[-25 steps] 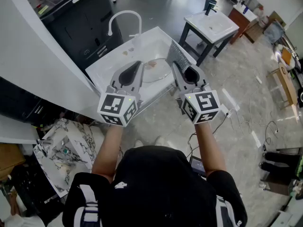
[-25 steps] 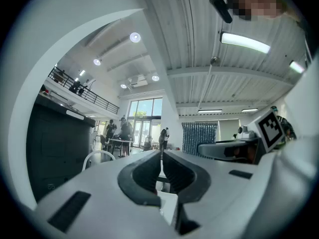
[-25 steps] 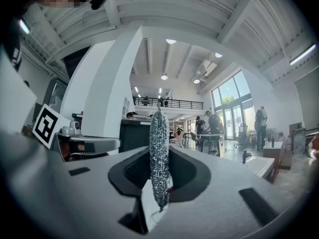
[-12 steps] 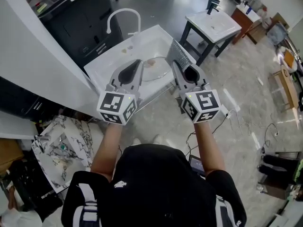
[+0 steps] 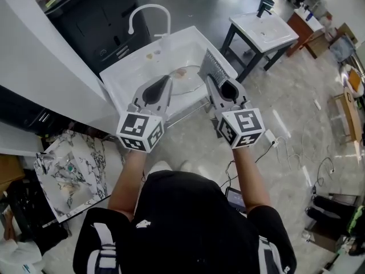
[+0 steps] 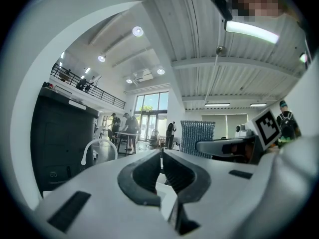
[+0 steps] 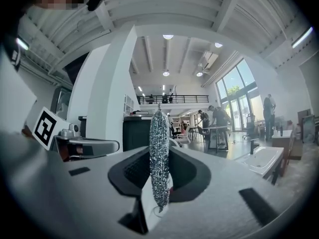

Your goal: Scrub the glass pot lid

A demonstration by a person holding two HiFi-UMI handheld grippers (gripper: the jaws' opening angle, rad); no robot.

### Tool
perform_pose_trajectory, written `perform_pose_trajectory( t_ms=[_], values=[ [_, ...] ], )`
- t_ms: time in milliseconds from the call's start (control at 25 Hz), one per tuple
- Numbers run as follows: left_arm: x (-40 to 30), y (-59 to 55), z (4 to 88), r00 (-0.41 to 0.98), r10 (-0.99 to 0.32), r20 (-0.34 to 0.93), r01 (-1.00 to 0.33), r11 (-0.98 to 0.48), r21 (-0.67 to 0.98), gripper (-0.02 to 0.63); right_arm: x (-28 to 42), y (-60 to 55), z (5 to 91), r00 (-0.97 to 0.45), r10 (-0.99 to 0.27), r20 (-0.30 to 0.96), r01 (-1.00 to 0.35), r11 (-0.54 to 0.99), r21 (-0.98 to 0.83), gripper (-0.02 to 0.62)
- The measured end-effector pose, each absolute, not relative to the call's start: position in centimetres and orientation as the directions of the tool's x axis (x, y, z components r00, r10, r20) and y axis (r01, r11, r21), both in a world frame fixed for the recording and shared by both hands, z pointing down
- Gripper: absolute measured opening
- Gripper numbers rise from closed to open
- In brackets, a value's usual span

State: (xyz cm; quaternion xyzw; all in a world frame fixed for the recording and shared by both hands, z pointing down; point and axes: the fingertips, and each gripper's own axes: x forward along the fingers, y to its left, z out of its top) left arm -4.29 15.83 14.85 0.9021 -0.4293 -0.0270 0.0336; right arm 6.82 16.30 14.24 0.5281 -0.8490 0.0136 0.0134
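The glass pot lid [image 5: 188, 81] lies in the white sink [image 5: 128, 76] under the curved white faucet [image 5: 149, 13]. In the head view my two grippers hover side by side over the sink's front rim, with the lid between and beyond their tips. My left gripper [image 5: 169, 79] is shut, its pads meeting with nothing between them [image 6: 161, 156]. The right gripper [image 5: 209, 79] is shut on a silver mesh scrubber [image 7: 159, 148], which stands upright from its jaws [image 5: 215, 67]. Neither gripper touches the lid.
A second white sink on a dark stand [image 5: 265, 30] is at the right rear. A black cabinet [image 5: 91, 16] stands behind the sink, and a marbled slab [image 5: 68, 176] lies at the lower left. Cables [image 5: 285, 147] run across the floor on the right.
Both grippers have sunk a little, side by side, and the sink sits higher in the head view. Both grips are unchanged.
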Motion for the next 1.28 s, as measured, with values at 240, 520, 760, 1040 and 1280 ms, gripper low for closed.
perform_pose_trajectory(
  t_ms=[240,520,760,1040,1280],
  values=[
    [-4.1,14.8,15.2,0.622,-0.783,-0.010,-0.780,-0.620,0.089,0.012,6.8,15.5,15.2,-0.461,-0.886,0.052,-0.887,0.460,-0.020,0.071],
    [-3.8,12.3,15.3,0.641,-0.767,-0.007,-0.764,-0.639,0.092,0.012,6.1,13.0,15.6,-0.459,-0.886,0.061,-0.888,0.459,-0.009,0.071],
    [-4.8,8.7,15.5,0.651,-0.759,-0.003,-0.755,-0.649,0.098,0.012,4.5,10.1,15.0,-0.451,-0.891,0.053,-0.892,0.452,0.018,0.071],
    [-5.9,4.4,15.8,0.663,-0.749,-0.004,-0.744,-0.659,0.109,0.012,3.6,5.8,15.0,-0.439,-0.897,0.055,-0.898,0.440,0.006,0.071],
    [-7.2,0.9,16.4,0.667,-0.745,-0.003,-0.738,-0.661,0.136,0.012,2.5,2.4,15.1,-0.455,-0.889,0.049,-0.889,0.451,-0.083,0.071]
  ],
)
